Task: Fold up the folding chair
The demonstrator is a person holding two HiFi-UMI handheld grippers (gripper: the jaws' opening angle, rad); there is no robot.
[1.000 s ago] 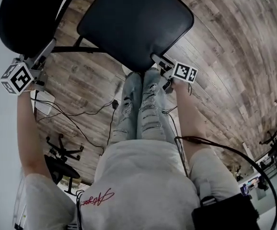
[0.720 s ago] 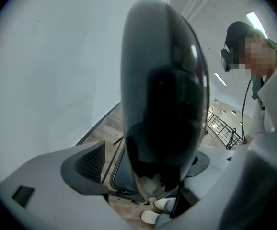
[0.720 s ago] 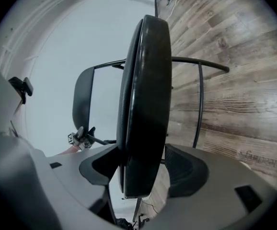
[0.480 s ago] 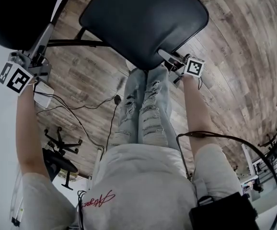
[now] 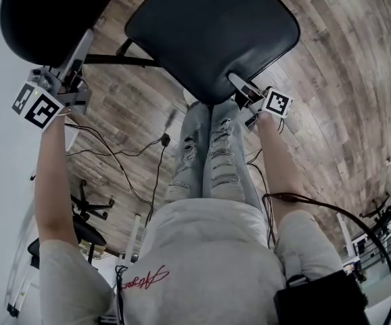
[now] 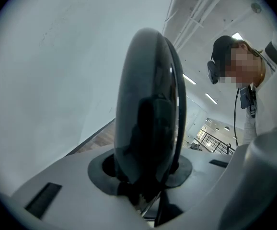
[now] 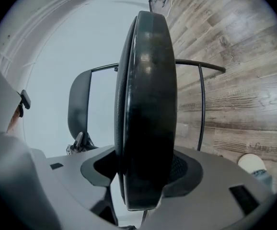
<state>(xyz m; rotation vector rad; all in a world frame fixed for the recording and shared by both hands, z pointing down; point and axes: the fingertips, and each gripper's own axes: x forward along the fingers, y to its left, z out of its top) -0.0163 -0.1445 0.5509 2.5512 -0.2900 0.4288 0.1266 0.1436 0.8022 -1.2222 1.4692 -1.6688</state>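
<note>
Hold is taken on the folding chair (image 5: 124, 60) at two places. The chair is found directly in front of the person, opened out on the wooden floor (image 5: 344, 80).

The backrest (image 5: 43, 15) is taken by the left gripper (image 5: 80, 49) at its near edge. The jaws of this gripper have just been closing. In the left gripper view the thin rim of the backrest is seen between them, with the pads (image 6: 105, 170) brought against both of its sides, so it is judged to be clamped. This place is probably chosen so that the frame is held steady while the other part is turned.

The seat (image 5: 212, 29) is taken by the right gripper (image 5: 241, 85) at its front corner. Here the jaws are spread wide, because the padded seat is thick, and they have just been closing a little. In the right gripper view the seat edge fills the whole space between them, and the pads appear to lie on its two faces. The front edge is the part farthest from the hinge, so it is judged that the seat can be swung up toward the backrest from there with little force.

Both arms are stretched forward. The left forearm (image 5: 52, 175) is held out at the side, and the right forearm (image 5: 280, 161) is held beside the legs (image 5: 209, 147). Both grippers are pointed away from the body and slightly downward. The seat is not yet raised against the backrest, so the folding is judged to be only at its beginning.
</note>
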